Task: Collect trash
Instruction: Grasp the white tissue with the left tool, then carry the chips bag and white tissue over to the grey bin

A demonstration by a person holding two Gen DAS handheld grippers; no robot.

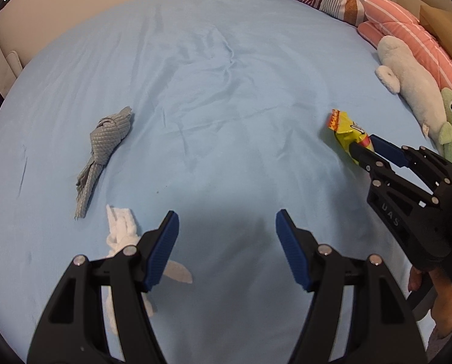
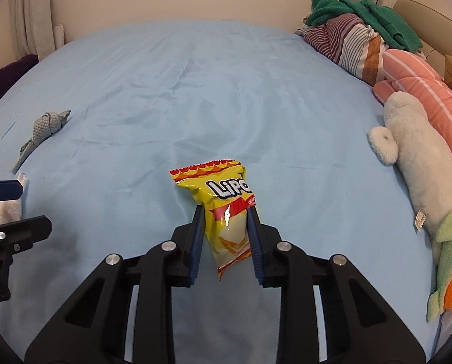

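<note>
A light blue bed sheet (image 2: 213,91), creased in places, is spread under both grippers and fills most of each view. Beyond the right gripper's jaws and off to their right, a heap of striped bedding (image 2: 347,42) topped by a green towel (image 2: 365,15) is seen, with a pink striped cushion (image 2: 413,82), a pale plush toy (image 2: 413,157) and a green plush frog (image 2: 450,242) lined along the bed's edge. A knotted grey cloth (image 1: 107,139) is laid ahead of the left gripper's jaws and to their left, and a white cloth (image 1: 119,230) is partly hidden under its left finger. The yellow snack packet (image 2: 226,209) — the piece of trash — is gripped between the 2 blue pads of the right gripper (image 2: 226,212), its printed top sticking out ahead of the fingertips. The left gripper (image 1: 226,221) is held released over bare sheet, nothing between its jaws.
</note>
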